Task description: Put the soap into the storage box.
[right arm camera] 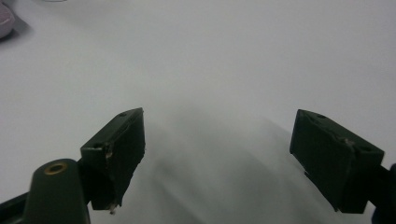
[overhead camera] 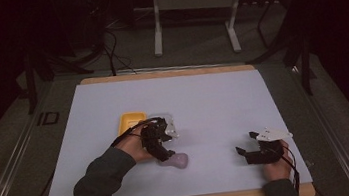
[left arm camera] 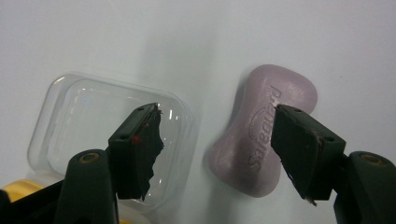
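- Nearest the bench's front edge: right gripper (overhead camera: 247, 149), jaws spread wide with nothing between them, well to the right of the soap and idle over bare white sheet (overhead camera: 213, 98).
- In the right gripper view, only blank sheet ahead of the open jaws, with a sliver of the soap (right arm camera: 4, 21) at the far upper left corner.
- A little farther in: pale purple soap bar (overhead camera: 175, 161), lying flat on the sheet, embossed brand face up in the left gripper view (left arm camera: 264, 135).
- Left gripper (overhead camera: 160, 142) poised directly over the soap, jaws apart and clamped on nothing; one jaw over the soap's right edge, the other hanging over the clear lid on the soap's left.
- Just beyond and beside the soap: open soap case, its clear lid (left arm camera: 109, 133) lying flat, close to the soap but not touching it; yellow base (overhead camera: 131, 120) joined on the far side of the lid from the soap.
- Judged progress: early. Case apparently already open and ready; soap not yet gripped, not yet lifted.
- Left to do, by this reading: close on the soap, carry it into the yellow base, then likely shut the lid.
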`<action>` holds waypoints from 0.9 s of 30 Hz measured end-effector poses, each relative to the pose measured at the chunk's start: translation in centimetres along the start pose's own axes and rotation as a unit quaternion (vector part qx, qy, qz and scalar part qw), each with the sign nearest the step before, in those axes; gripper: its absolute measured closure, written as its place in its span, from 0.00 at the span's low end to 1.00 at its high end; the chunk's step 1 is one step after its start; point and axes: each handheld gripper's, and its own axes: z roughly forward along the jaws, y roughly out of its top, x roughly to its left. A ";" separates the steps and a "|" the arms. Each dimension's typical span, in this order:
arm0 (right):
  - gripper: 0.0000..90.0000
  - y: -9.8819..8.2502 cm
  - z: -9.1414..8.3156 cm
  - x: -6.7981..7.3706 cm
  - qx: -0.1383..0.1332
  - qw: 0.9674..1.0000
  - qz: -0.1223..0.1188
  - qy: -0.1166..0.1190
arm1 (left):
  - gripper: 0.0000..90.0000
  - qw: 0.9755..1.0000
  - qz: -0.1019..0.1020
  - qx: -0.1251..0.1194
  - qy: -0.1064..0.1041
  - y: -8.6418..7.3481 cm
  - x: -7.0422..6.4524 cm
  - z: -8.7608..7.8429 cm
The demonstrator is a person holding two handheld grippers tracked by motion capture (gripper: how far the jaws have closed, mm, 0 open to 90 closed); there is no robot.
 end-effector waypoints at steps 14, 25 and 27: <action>0.20 0.0 0.0 0.0 0.000 1.000 0.000 0.001 | 0.31 1.000 0.009 0.011 -0.018 0.5 -0.4 1.2; 0.20 0.0 0.0 0.0 0.001 1.000 -0.001 0.001 | 0.25 0.999 0.019 0.033 -0.039 0.8 -0.5 2.2; 0.20 0.0 0.0 0.0 0.001 1.000 -0.001 0.001 | 0.25 0.998 0.021 0.034 -0.044 0.8 -0.6 2.5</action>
